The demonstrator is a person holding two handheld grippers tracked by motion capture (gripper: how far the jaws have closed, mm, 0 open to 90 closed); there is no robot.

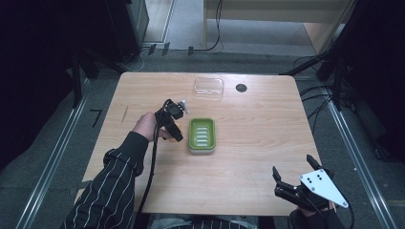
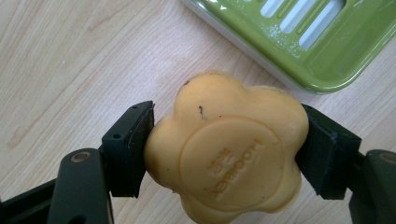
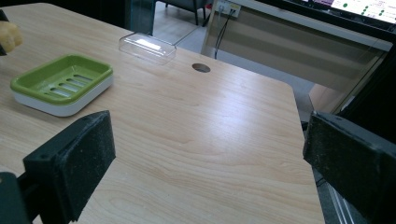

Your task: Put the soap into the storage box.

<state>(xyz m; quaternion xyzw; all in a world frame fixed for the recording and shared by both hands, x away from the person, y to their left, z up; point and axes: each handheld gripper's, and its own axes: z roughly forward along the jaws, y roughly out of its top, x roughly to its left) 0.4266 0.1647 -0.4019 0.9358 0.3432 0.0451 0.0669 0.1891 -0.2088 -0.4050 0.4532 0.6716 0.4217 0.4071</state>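
Soap first: the orange flower-shaped bar of soap [image 2: 224,151] sits clamped between the left fingers [image 2: 128,149], one pad pressing each side of it, held off the light wooden worktop [image 1: 258,143] just beside the green slatted plastic soap dish [image 1: 201,135], toward the worktop's left edge. The step in hand looks like setting the bar into that dish. To do it well, carry the bar over the near rim with clearance beneath it, centre it above the white slats, and keep its stamped face level so it lands flat instead of on a lobe. Lower until it rests on the slats, and only then let go; soap is slick, and an early release could send it skidding off the rim. The right gripper [image 1: 292,183] hangs off the worktop's near right corner, its fingers spread wide with nothing between them. A clear plastic lid [image 1: 208,88] lies near the far edge, well apart from the dish.
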